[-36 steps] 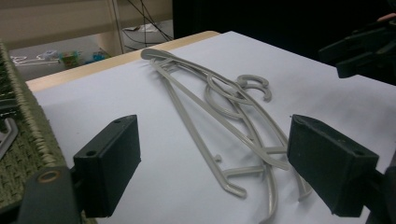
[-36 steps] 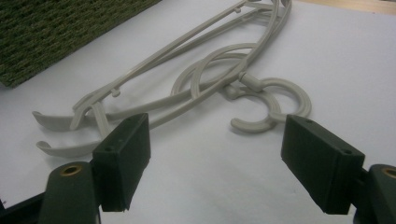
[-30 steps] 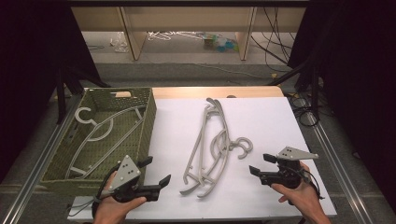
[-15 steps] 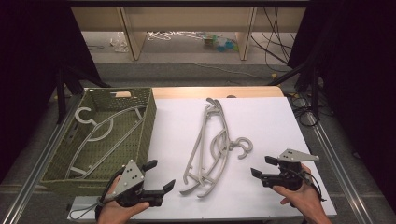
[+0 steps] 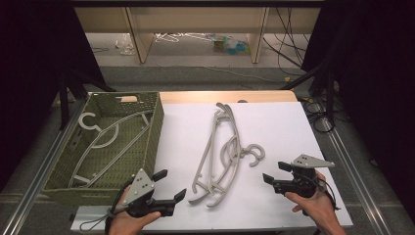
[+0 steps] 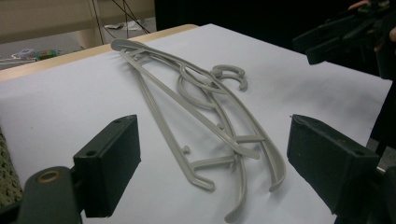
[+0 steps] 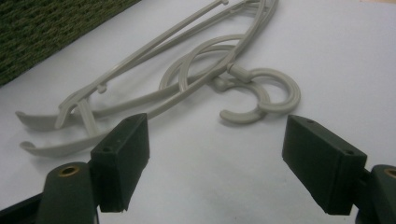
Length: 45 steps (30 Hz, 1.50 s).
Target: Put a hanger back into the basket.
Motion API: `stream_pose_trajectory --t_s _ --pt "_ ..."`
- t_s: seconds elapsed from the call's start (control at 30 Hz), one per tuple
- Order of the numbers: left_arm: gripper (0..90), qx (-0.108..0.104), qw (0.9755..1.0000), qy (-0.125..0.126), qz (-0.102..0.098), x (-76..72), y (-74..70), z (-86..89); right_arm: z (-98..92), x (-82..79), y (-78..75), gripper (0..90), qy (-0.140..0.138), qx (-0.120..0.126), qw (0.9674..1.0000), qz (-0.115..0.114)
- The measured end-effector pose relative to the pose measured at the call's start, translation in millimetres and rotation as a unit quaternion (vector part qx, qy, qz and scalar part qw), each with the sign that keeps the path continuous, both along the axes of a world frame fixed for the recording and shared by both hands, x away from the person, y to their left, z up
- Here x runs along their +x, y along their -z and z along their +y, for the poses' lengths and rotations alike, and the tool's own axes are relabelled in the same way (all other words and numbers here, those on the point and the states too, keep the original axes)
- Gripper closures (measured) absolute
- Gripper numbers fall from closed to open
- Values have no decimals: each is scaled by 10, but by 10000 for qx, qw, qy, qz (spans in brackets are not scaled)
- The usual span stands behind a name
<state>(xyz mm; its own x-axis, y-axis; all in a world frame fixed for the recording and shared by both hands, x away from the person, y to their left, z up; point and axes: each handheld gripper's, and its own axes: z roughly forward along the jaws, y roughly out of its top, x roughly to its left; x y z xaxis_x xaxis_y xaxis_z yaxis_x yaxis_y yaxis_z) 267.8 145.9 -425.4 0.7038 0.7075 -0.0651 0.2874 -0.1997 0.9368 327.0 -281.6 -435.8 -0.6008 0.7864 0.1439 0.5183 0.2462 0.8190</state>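
Hangers (image 5: 221, 152) stacked mid-sheet, hooks toward 3 o'clock; no writing legible. Left gripper (image 5: 169, 185) at 7 o'clock, jaws spread, empty, aimed at hanger ends. Right gripper (image 5: 274, 172) at 4 o'clock, jaws spread, empty, facing hooks. Basket (image 5: 153, 128) at 9 o'clock holds another hanger (image 5: 105, 139).

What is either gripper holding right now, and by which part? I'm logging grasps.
Nothing is held. The left gripper and right gripper are open, apart from the hangers on the table.
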Motion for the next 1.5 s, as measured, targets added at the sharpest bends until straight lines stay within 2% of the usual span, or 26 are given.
stream_pose_trajectory --t_s 0.07,0.13,0.27,0.33,0.43,0.47,0.53,0.57,0.6,0.73,0.77,0.8,0.83,0.9,0.93,1.0,1.03,1.07,1.13,1.17,1.2,1.27,1.33,1.37,1.43,1.5 --pt "171 -80 9999 35 67 9 38 -24 37 45 7 234 179 -52 9998 66" --pt "171 -10 9999 59 130 12 72 -46 105 108 49 235 287 60 9993 220" --pt "171 55 9998 70 178 6 97 -67 234 194 92 230 391 -6 9985 393" --pt "171 157 9997 140 115 11 98 -53 377 266 128 222 452 -179 9973 551" --pt "171 90 9997 86 186 2 101 -56 493 330 145 222 454 -294 9965 642" --pt "171 90 9997 86 186 2 101 -56 515 367 159 221 367 -371 9971 553" --pt "171 79 9997 98 210 -5 102 -61 583 397 180 220 361 -355 9969 603" --pt "171 147 9997 170 123 7 99 -55 606 410 186 218 323 -419 9967 618" --pt "171 103 9997 100 194 -7 100 -64 645 409 188 218 365 -411 9958 733" --pt "171 73 9997 121 196 -5 98 -63 762 462 242 212 171 -527 9960 705" --pt "171 73 9997 121 196 -5 98 -63 813 459 244 213 238 -498 9949 846" --pt "171 71 9997 120 195 -5 98 -62 856 468 265 213 271 -528 9949 813" --pt "171 71 9997 123 195 -6 96 -60 888 477 265 214 203 -684 9930 946" --pt "171 5 9998 131 165 -5 96 -64 980 497 331 213 333 -597 9932 938" --pt "171 58 9997 138 184 -10 86 -56 1004 503 336 214 291 -671 9916 1064" --pt "171 59 9997 145 180 -8 86 -51 1063 521 368 216 324 -786 9906 1076" --pt "171 27 9997 142 187 -6 90 -52 1076 532 368 219 254 -958 9882 1170" --pt "171 48 9997 143 184 -7 87 -47 1107 541 382 223 320 -1002 9870 1213" --pt "173 44 9997 140 176 -9 83 -43 1145 551 410 232 258 -1164 9850 1245" --pt "176 57 9997 138 177 -9 83 -43 1164 560 444 222 265 -1240 9857 1111" --pt "177 70 9997 137 173 -8 84 -43 1167 564 456 217 269 -1334 9845 1105" --pt "177 78 9997 151 173 -6 85 -43 1162 562 440 263 146 -1394 9837 1125" --pt "177 68 9997 140 178 -7 83 -43 1153 556 438 295 185 -1339 9843 1135" --pt "177 71 9997 145 175 -6 84 -42 1151 547 428 325 218 -1331 9832 1232" --pt "178 76 9997 155 172 -8 84 -41 1096 571 420 431 115 -1423 9833 1131" --pt "181 52 9997 156 163 -9 82 -41 1036 591 410 469 150 -1303 9839 1213"
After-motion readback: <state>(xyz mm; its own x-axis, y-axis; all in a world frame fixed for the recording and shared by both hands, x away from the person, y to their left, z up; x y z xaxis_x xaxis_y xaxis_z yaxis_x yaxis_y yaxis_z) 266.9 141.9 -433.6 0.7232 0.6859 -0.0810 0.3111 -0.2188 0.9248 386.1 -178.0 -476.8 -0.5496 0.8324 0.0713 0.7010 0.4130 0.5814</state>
